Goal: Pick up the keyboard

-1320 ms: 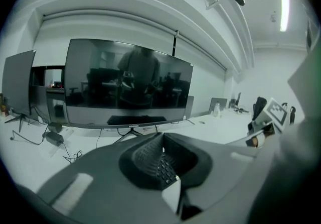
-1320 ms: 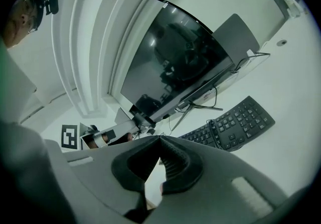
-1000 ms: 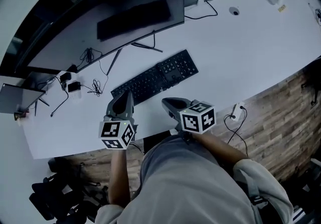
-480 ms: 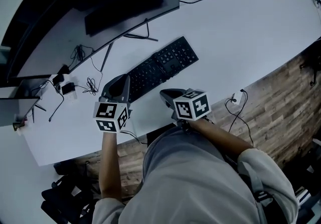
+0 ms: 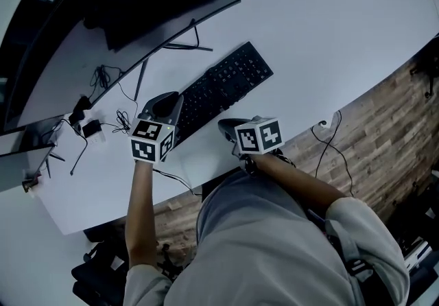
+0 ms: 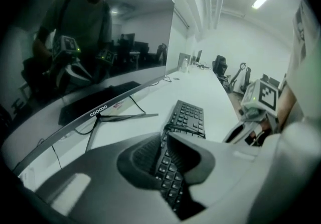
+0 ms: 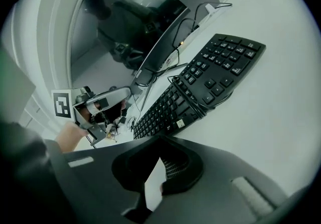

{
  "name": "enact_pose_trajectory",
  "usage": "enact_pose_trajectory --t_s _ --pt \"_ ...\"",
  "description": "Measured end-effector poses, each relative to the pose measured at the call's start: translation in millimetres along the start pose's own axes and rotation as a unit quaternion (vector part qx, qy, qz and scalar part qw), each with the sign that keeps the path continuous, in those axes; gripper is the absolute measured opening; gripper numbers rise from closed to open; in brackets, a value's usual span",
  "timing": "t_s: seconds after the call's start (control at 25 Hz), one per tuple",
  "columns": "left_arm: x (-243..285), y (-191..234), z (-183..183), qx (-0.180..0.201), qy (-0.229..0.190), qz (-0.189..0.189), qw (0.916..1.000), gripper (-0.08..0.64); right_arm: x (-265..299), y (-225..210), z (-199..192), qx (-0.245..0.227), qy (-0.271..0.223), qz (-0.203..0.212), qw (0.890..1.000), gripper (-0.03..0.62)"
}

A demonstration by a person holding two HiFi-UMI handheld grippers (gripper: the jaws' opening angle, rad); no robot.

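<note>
Keyboard, black plastic, full-size (image 5: pixel 223 85), lies diagonally on the white desk (image 5: pixel 329 44). Left gripper (image 5: pixel 171 101) hovers at its 8 o'clock end, right gripper (image 5: pixel 226 126) at 6 o'clock. Both jaw pairs are pinched together and empty. Best: spread the jaws, straddle opposite ends, lift level.

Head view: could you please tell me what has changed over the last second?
The left gripper moved forward across the desk to the left end of the keyboard, its claw shut and gripping nothing. The right gripper stayed near the desk's front edge, short of the keyboard, which lies flat where it was.
</note>
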State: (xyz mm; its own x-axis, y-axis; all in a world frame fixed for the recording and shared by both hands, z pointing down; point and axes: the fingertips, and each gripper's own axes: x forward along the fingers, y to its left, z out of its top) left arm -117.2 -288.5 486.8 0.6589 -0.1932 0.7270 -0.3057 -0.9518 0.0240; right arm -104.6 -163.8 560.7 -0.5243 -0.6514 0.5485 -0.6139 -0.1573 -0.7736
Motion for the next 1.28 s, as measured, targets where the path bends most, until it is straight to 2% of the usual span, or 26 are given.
enact_pose_trajectory --t_s 0.32,0.48,0.56,0.96,1.12,1.28 --pt "33 2 -21 0.035 0.065 -0.061 0.9954 0.0 15 -14 -2 0.042 0.0 -0.004 0.999 0.002" --pt "49 0 -32 0.073 0.108 -0.093 0.9871 0.0 22 -18 -5 0.052 0.005 -0.008 0.999 0.002" --pt "58 -1 -34 0.08 0.127 -0.113 0.9823 0.0 26 -21 -6 0.059 0.008 -0.011 0.998 0.002" --pt "90 -4 -47 0.075 0.193 -0.186 0.9605 0.0 36 -36 -4 0.102 0.013 -0.007 0.995 0.002" --pt "94 -10 -54 0.06 0.212 -0.214 0.9517 0.0 38 -42 -3 0.111 0.008 -0.014 0.994 0.0" --pt "95 -17 -60 0.025 0.224 -0.243 0.9435 0.0 38 -40 -6 0.11 0.004 -0.015 0.994 0.001"
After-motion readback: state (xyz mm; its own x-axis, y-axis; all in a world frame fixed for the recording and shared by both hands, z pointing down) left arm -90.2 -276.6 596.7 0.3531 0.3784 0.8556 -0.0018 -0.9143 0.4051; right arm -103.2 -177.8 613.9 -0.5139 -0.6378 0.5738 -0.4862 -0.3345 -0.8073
